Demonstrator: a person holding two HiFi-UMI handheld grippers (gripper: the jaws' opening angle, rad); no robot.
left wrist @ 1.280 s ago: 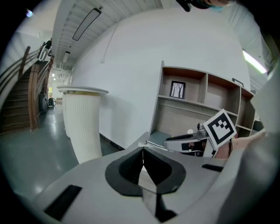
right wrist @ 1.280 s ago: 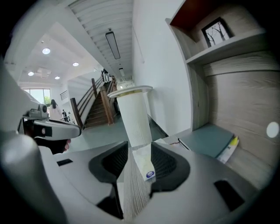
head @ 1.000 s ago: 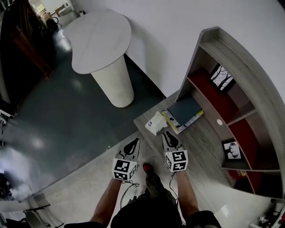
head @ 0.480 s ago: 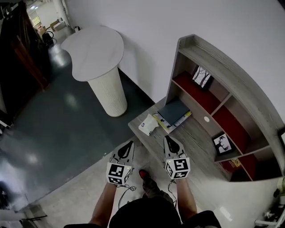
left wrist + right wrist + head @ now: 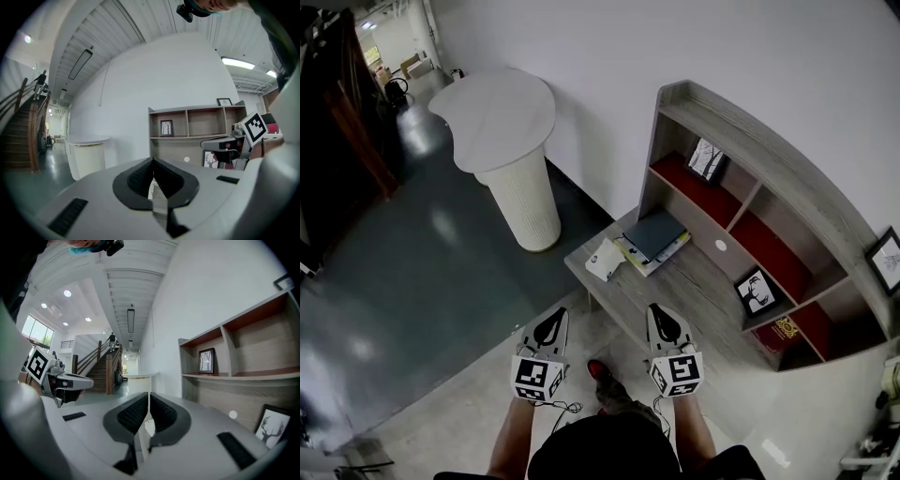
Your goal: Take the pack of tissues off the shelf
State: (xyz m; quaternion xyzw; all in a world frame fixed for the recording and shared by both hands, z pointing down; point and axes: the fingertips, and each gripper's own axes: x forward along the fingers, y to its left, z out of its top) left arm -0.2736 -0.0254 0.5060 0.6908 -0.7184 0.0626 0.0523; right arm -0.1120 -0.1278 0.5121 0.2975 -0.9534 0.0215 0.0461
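Because the left gripper has its fingers pressed together on nothing, a reach made like this could nudge the pack, which lies ahead and right of its tips at the shelf corner, over the edge. The right gripper, fingers likewise together and empty, has the pack ahead-left; driven in closed, it might shove it against the books.

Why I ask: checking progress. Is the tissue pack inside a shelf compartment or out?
Out: the tissue pack lies on the low wooden ledge in front of the compartments, beside the books.
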